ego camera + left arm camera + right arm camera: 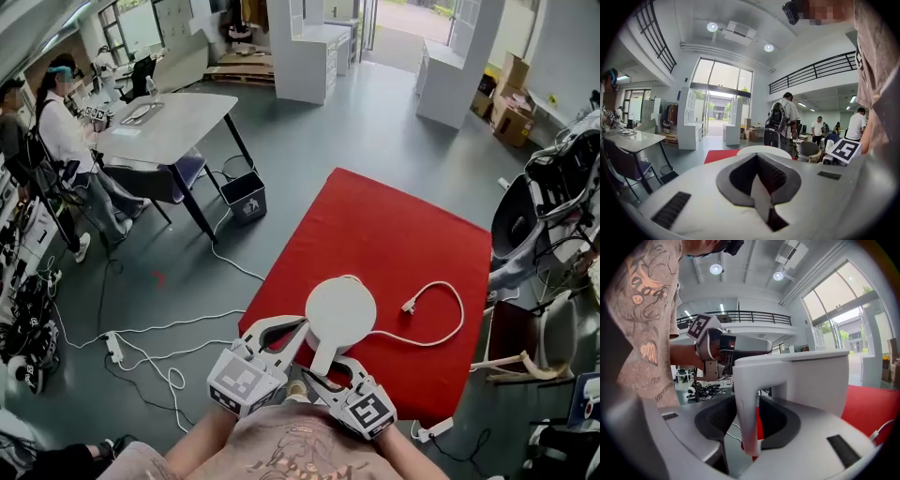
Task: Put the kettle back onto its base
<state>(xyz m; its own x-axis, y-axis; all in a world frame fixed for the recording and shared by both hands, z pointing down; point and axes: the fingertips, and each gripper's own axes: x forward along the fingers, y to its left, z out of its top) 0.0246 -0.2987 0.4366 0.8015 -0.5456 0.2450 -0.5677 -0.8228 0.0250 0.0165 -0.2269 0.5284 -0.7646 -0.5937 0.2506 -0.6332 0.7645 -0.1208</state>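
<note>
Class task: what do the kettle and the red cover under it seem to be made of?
Kettle: probably plastic, matte white; smooth moulded body and handle, no metallic shine. Red cover: likely felt or cloth, matte; flat colour without glare.

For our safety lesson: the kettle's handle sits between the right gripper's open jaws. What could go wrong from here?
1. The handle stands between the open jaws of the right gripper; pulling away sideways or twisted could hook it and tip the kettle.
2. The cord loops loose on the red mat; a snag might drag the kettle.
3. The base is hidden under the kettle, so poor seating may go unnoticed.
</note>
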